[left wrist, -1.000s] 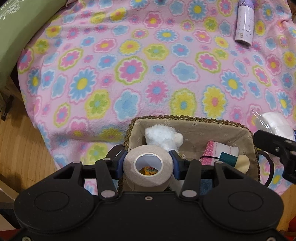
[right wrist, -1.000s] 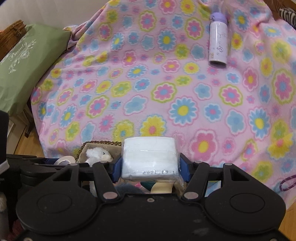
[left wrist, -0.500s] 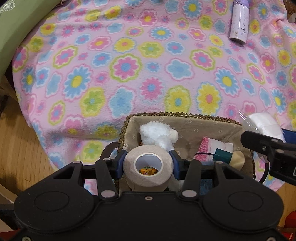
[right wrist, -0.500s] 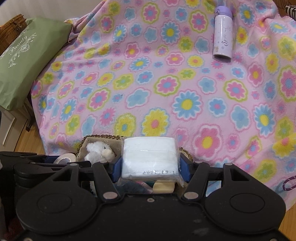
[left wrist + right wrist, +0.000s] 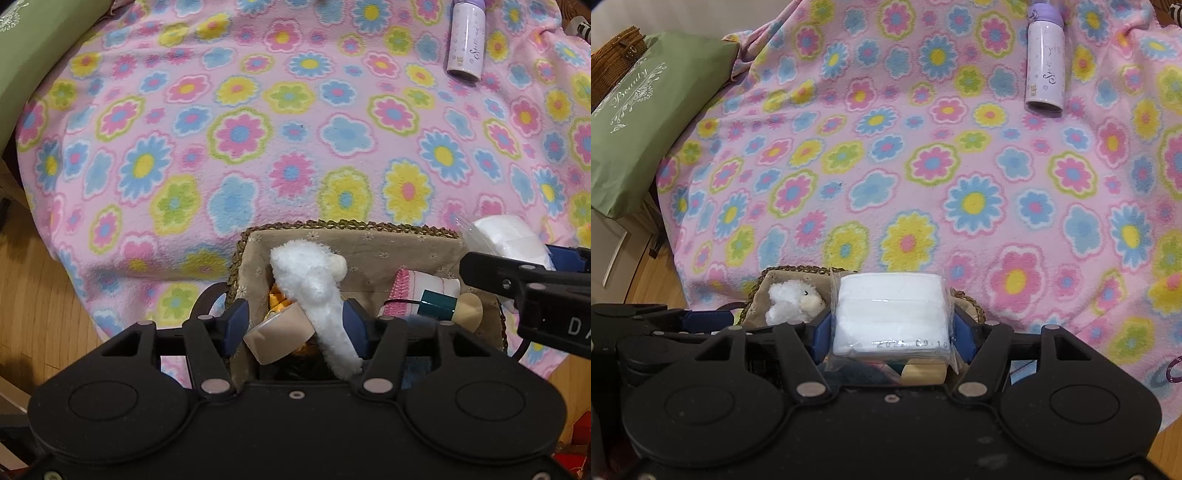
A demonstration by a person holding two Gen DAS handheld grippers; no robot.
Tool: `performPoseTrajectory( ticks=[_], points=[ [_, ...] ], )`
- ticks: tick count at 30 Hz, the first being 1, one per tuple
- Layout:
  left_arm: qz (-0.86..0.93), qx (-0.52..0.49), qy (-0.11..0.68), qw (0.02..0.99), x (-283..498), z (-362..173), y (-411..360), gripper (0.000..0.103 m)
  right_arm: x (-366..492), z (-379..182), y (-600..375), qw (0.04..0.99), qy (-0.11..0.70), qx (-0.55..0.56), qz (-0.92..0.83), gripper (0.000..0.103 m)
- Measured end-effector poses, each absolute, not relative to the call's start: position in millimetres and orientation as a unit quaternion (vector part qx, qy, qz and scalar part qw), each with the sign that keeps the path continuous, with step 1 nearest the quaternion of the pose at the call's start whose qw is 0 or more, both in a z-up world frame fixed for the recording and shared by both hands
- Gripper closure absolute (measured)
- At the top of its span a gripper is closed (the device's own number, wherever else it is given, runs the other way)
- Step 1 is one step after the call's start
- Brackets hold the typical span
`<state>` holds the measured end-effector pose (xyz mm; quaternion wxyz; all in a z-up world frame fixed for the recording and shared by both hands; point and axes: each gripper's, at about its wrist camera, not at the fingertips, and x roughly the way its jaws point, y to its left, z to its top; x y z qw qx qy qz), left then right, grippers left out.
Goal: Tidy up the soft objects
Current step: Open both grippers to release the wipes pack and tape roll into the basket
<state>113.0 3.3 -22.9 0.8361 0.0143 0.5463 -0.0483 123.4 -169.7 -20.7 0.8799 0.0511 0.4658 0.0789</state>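
A lined wicker basket (image 5: 351,226) sits on the flowered pink blanket (image 5: 258,129). My left gripper (image 5: 295,325) hangs over the basket's left end, its jaws opening. The beige tape roll (image 5: 277,338) lies tilted and loose between them, clear of the right pad. A white plush toy (image 5: 310,284) leans across it inside the basket. My right gripper (image 5: 891,328) is over the basket's right end (image 5: 967,299), its jaws opening, with the pads still against a plastic-wrapped white packet (image 5: 890,314). That packet (image 5: 506,236) shows at the right of the left wrist view.
The basket also holds a pink-edged cloth (image 5: 417,284) and a teal-handled brush (image 5: 450,306). A purple bottle (image 5: 1045,70) lies on the blanket at the far right. A green bag (image 5: 646,129) and a wicker piece (image 5: 617,51) are at the left. Wooden floor (image 5: 37,295) borders the blanket.
The left jaws have spread and the tape roll has tipped out of the grip, down into the basket beside the plush toy. The right jaws stand slightly wider around the packet.
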Motion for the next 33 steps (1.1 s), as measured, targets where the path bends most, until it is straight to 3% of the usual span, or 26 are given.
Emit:
performPoseTrajectory(
  ticks=[10,33],
  points=[
    [-0.041,0.021,0.547,0.836,113.0,-23.7,4.5,0.049,124.5,-23.3,-171.0,0.877,0.469,0.063,0.083,0.03],
    [-0.027,0.036,0.519,0.853,96.5,-12.6,-0.8,0.049,100.8,-15.8,-176.9,0.885,0.459,0.049,0.058,0.03]
  ],
)
